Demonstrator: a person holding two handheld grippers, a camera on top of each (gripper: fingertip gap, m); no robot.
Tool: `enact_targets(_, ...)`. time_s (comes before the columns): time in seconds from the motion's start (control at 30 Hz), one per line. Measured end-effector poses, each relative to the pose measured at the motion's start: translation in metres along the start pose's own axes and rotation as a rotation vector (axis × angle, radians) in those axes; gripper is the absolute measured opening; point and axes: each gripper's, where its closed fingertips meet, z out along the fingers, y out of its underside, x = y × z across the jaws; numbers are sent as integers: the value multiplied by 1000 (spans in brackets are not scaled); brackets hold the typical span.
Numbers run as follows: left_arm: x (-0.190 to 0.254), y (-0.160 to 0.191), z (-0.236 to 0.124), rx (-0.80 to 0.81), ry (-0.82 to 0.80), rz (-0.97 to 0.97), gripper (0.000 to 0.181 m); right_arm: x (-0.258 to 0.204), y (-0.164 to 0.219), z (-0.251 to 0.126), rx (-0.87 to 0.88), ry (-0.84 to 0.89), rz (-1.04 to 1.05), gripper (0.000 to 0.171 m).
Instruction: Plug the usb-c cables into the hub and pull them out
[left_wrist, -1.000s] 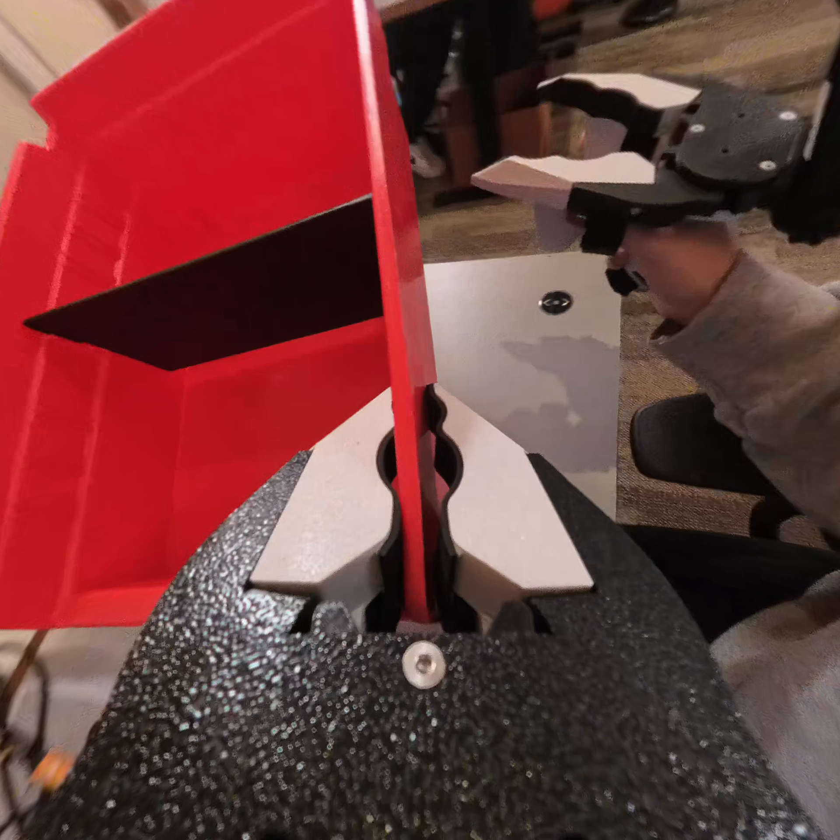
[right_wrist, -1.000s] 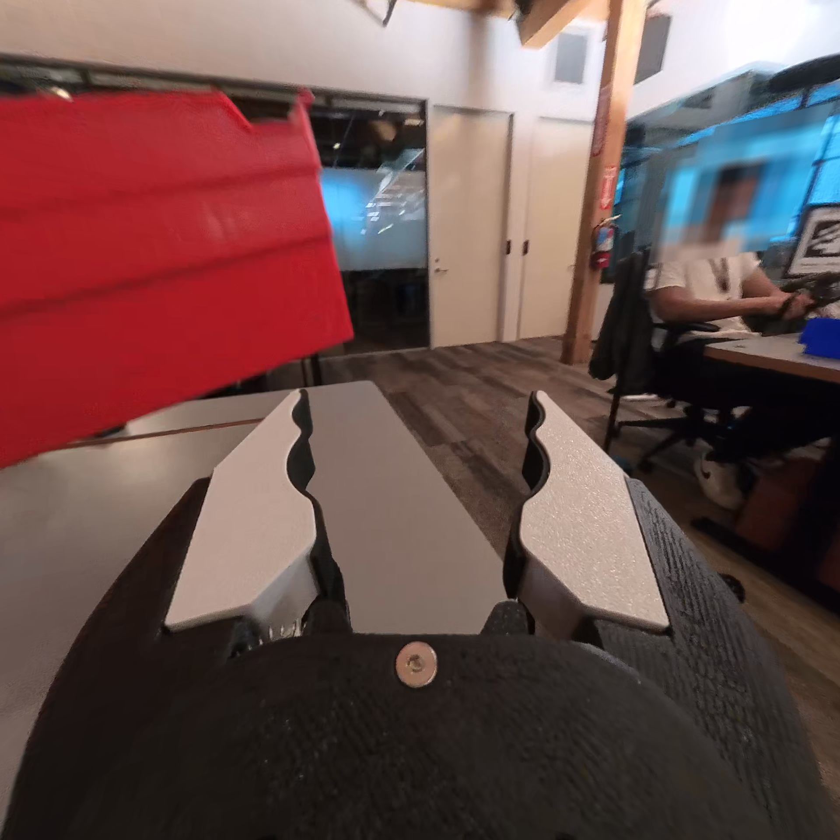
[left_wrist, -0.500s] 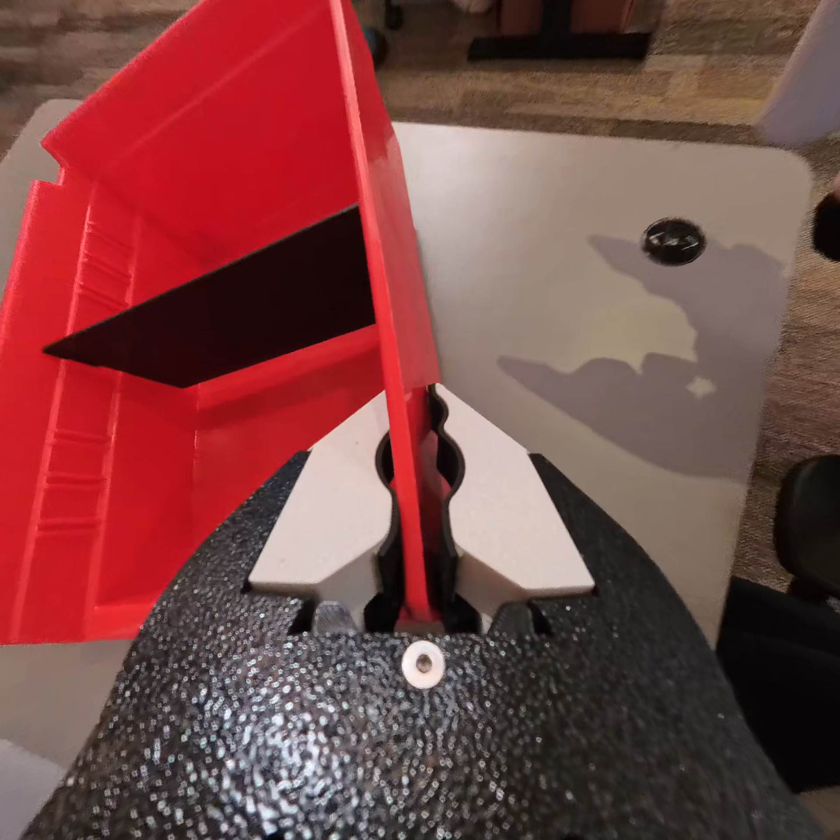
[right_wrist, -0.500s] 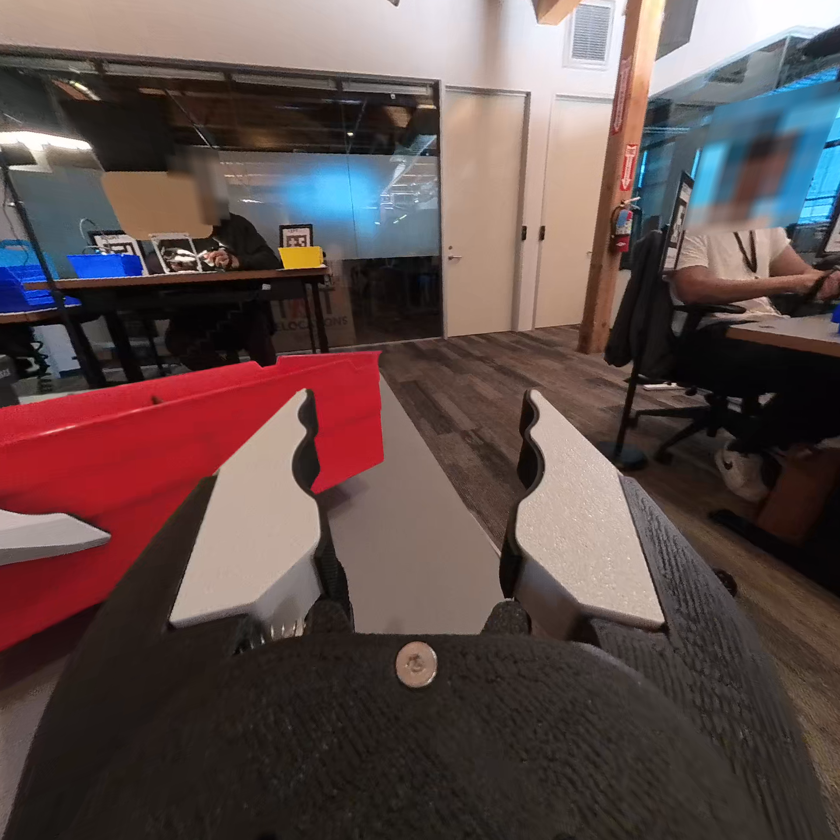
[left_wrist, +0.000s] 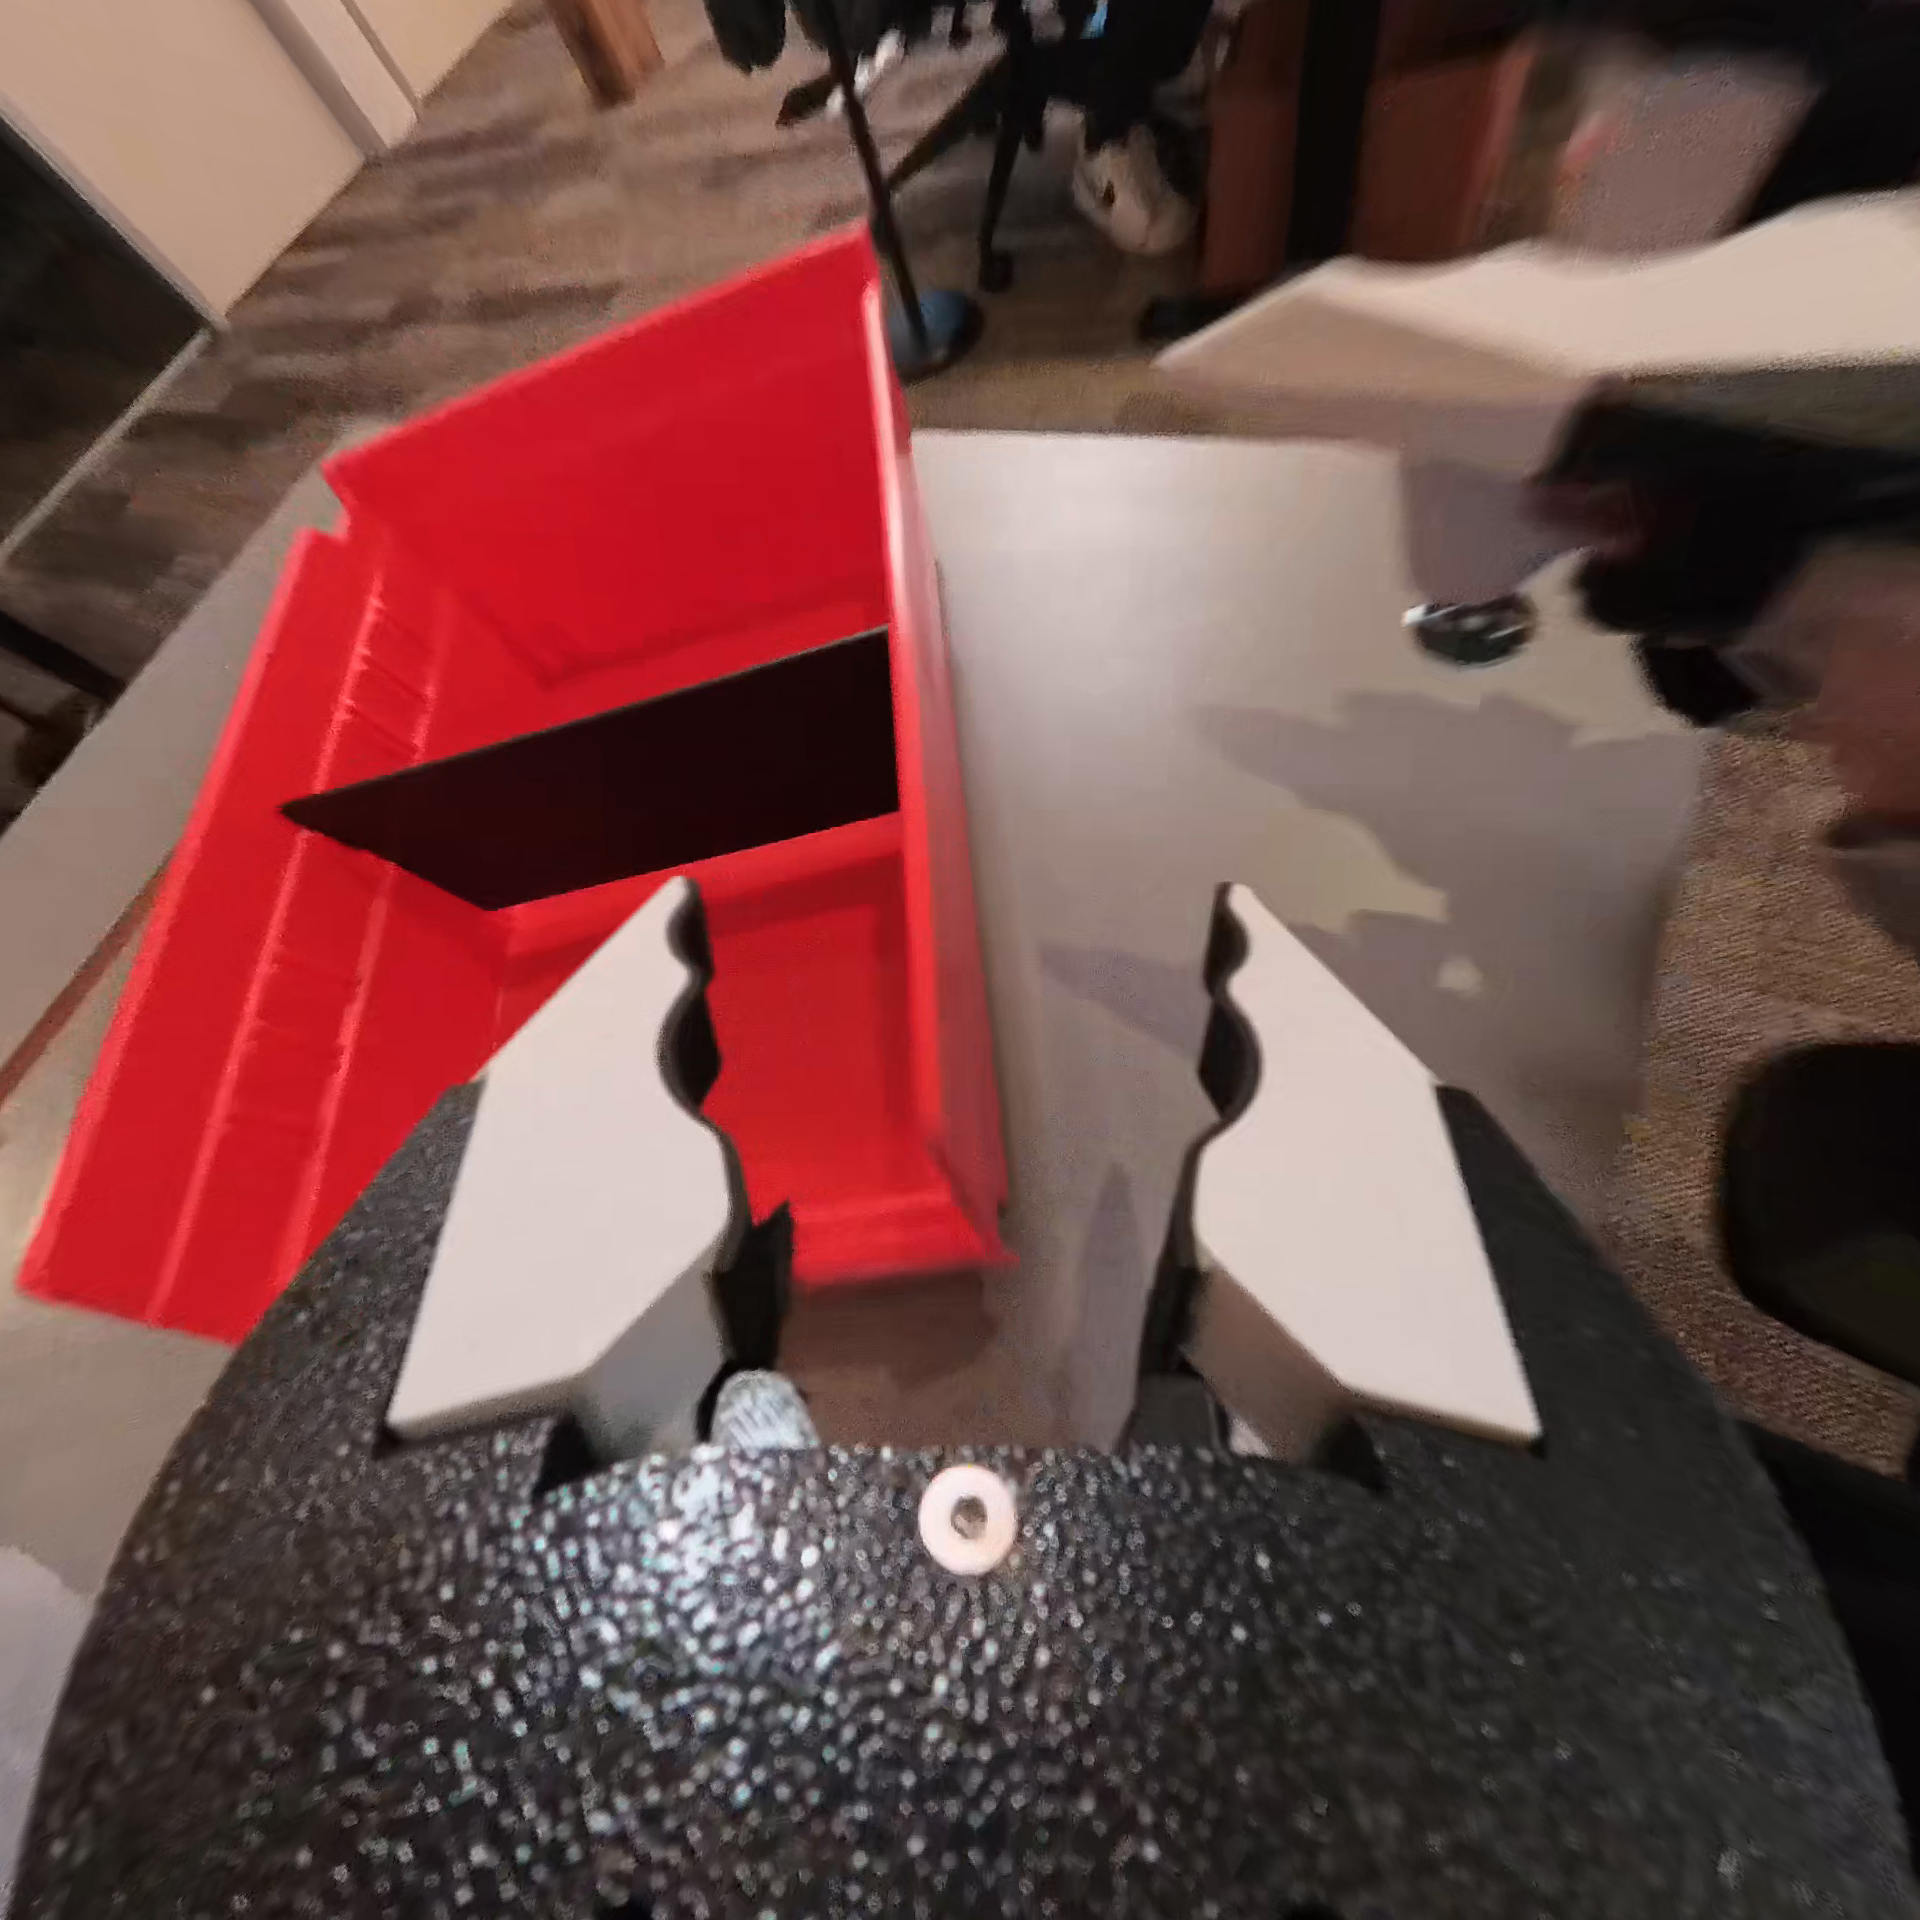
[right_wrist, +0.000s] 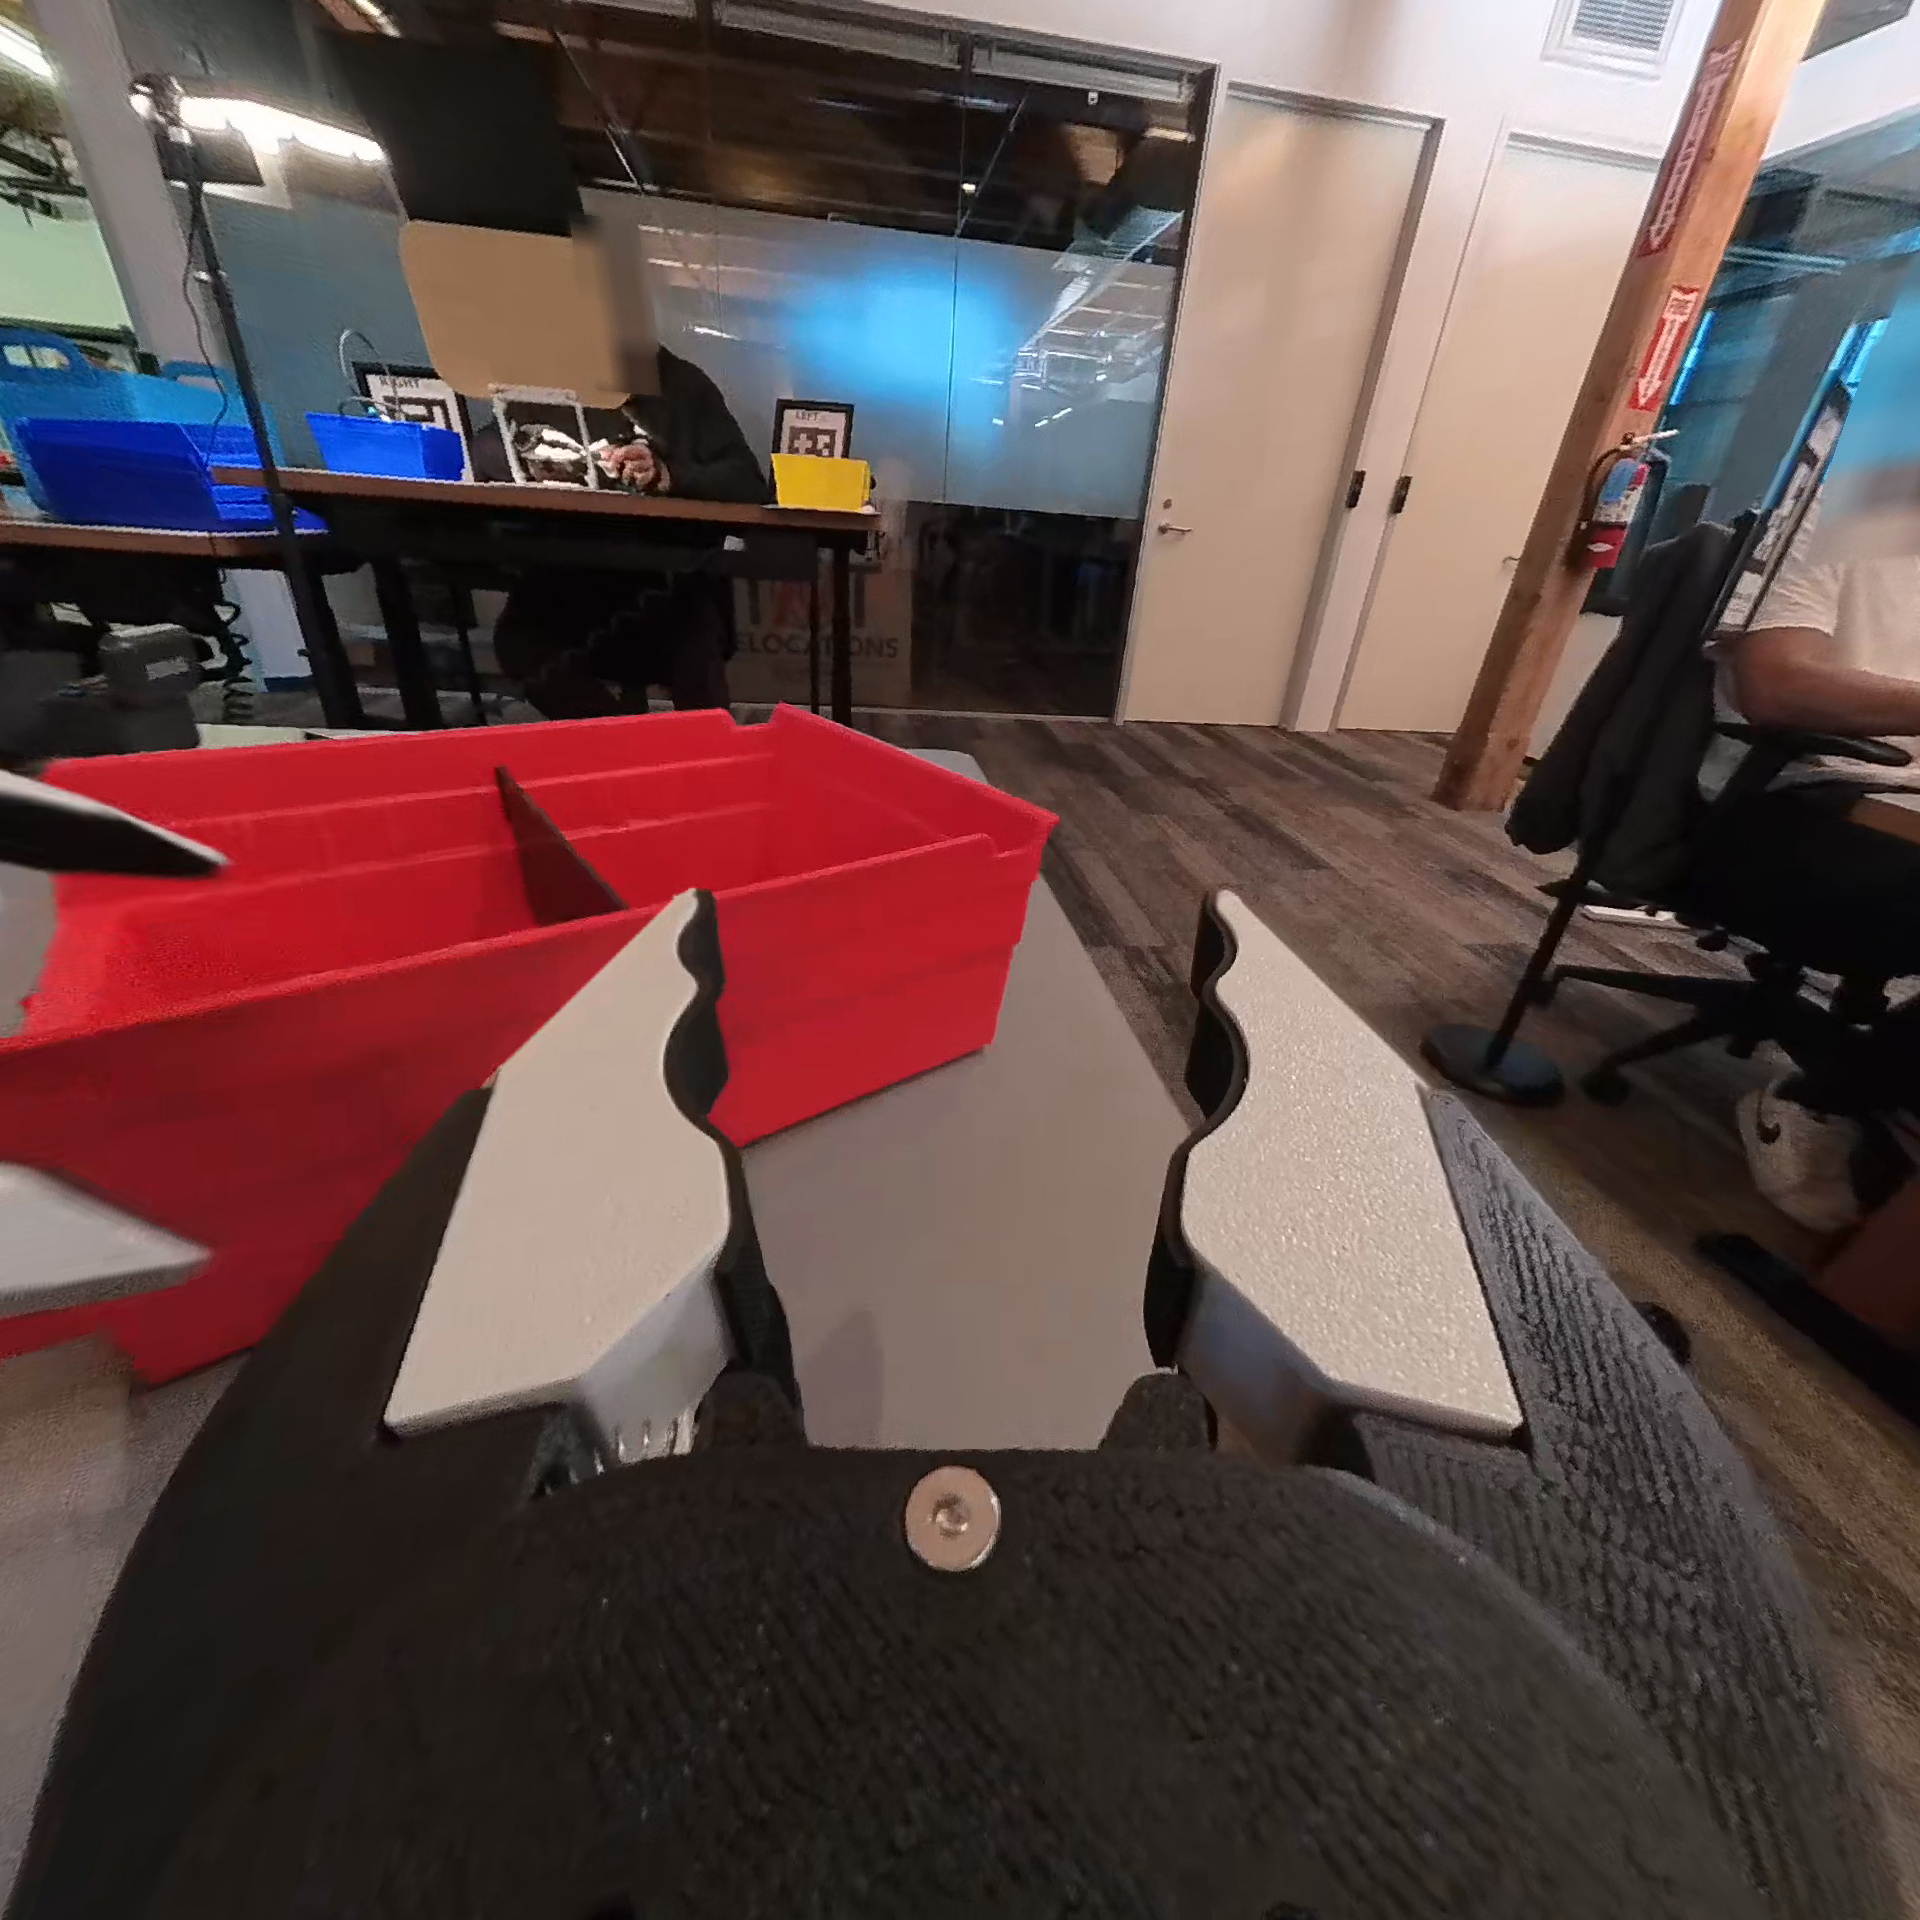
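Observation:
A red plastic bin (left_wrist: 644, 582) with a black divider (left_wrist: 623, 769) stands on the grey table (left_wrist: 1143, 675); it also shows in the right wrist view (right_wrist: 852, 935), with the divider (right_wrist: 551, 862) upright inside. Both of its compartments look empty. My left gripper (left_wrist: 956, 914) is open and empty, just above the bin's near right wall. My right gripper (right_wrist: 956, 925) is open and empty over the table, right of the bin. It shows blurred at the upper right of the left wrist view (left_wrist: 1662, 343). No USB-C cable or hub is in view.
A round cable grommet (left_wrist: 1465, 623) sits in the table near its right edge. A black office chair (left_wrist: 1829, 1195) is past that edge. Other tables (right_wrist: 520, 509) with blue bins (right_wrist: 384, 447), seated people and a chair (right_wrist: 1662, 831) stand farther off.
My left gripper has opened and let go of the red bin's wall. The bin, held tilted in the air a second ago, now rests flat on the table. The right gripper stayed open.

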Motion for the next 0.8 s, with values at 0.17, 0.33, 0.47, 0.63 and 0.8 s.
enact_targets(0.17, -37, 0, -135, 297, -213, 6, 97, -47, -9, -6, 18, -56, 39, 113)
enact_targets(0.33, -157, 116, -248, 158, -680, -218, 119, -116, -7, -2, -53, -100, 38, 126)
enact_targets(0.47, -196, 220, -278, -24, -744, -510, 132, -143, 23, 13, -225, -44, 26, 134)
enact_targets(0.63, -205, 273, -273, -187, -719, -593, 112, -170, 76, 19, -497, -77, 46, 129)
enact_targets(0.8, -213, 294, -280, -254, -743, -618, 101, -141, 78, 6, -544, -51, 67, 65)
